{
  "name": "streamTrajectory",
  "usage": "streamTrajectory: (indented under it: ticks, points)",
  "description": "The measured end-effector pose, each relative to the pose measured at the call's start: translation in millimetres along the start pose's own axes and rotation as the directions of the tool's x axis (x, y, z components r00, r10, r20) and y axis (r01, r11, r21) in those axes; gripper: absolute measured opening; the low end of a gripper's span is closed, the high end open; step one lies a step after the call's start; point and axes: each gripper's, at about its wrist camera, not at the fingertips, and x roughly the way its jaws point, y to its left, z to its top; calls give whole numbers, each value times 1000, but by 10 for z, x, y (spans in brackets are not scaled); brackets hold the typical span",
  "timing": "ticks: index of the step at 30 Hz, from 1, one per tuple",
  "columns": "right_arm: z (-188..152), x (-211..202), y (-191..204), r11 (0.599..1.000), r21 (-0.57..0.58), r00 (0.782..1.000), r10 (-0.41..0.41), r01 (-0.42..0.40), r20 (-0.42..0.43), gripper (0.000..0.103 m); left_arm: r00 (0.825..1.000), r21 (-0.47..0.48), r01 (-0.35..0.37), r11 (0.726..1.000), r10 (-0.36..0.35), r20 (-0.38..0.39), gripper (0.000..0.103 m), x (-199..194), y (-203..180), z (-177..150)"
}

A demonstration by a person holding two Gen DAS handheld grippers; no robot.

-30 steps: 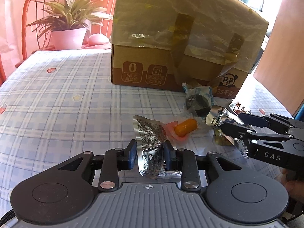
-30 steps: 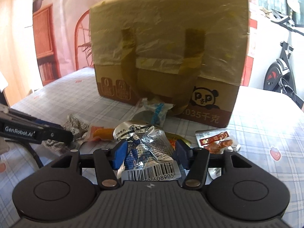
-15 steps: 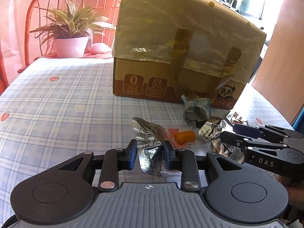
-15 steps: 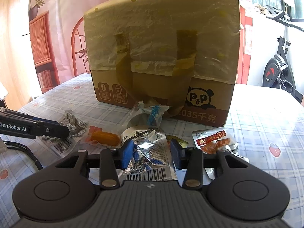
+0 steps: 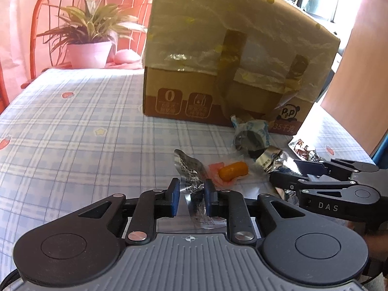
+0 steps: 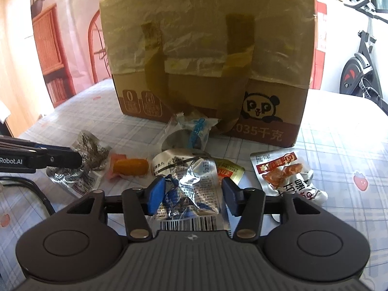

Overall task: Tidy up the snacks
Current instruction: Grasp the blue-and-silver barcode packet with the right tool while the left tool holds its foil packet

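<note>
Fingers on the left gripper had just squeezed nearly shut on a crinkled silver packet, near the table's front edge. Right gripper had its jaws just widening again, straddling a foil snack pouch, pads looking barely off it. Orange snack sat between them, cardboard box at the far side.
</note>
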Motion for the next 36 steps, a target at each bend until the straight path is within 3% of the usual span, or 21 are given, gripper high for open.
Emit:
streamTrajectory:
  ticks: [4, 8, 16, 24, 26, 29, 31, 36]
  points:
    - [-17, -11, 25, 1000, -15, 1000, -12, 12, 10, 55, 1000, 1, 7, 1000, -7, -25, 25, 39, 4, -10]
    - [-20, -20, 15, 1000, -11, 1000, -10, 10, 15, 55, 998, -4, 10, 1000, -11, -57, 34, 109, 27, -14]
    - [-15, -7, 19, 1000, -16, 1000, 0, 0, 12, 55, 999, 61, -24, 998, 26, -37, 42, 244, -59, 43]
    - [-17, 1, 17, 1000, -12, 1000, 3, -3, 11, 55, 997, 127, -61, 990, 66, -33, 57, 368, -212, 70]
    - [-16, 3, 16, 1000, -11, 1000, 4, -4, 11, 55, 997, 140, -73, 988, 77, -24, 55, 379, -228, 57]
    - [-17, 3, 13, 1000, -11, 1000, 5, -5, 11, 55, 998, 111, -55, 992, 56, -8, 34, 359, -157, 63]
    - [-18, 1, 13, 1000, -9, 1000, 6, -6, 13, 55, 1000, 68, -27, 997, 28, -9, 31, 341, -86, 80]
    - [-32, -33, 8, 1000, -6, 999, 17, -16, 32, 51, 998, 69, -37, 997, 34, 49, 28, 175, -51, 92]
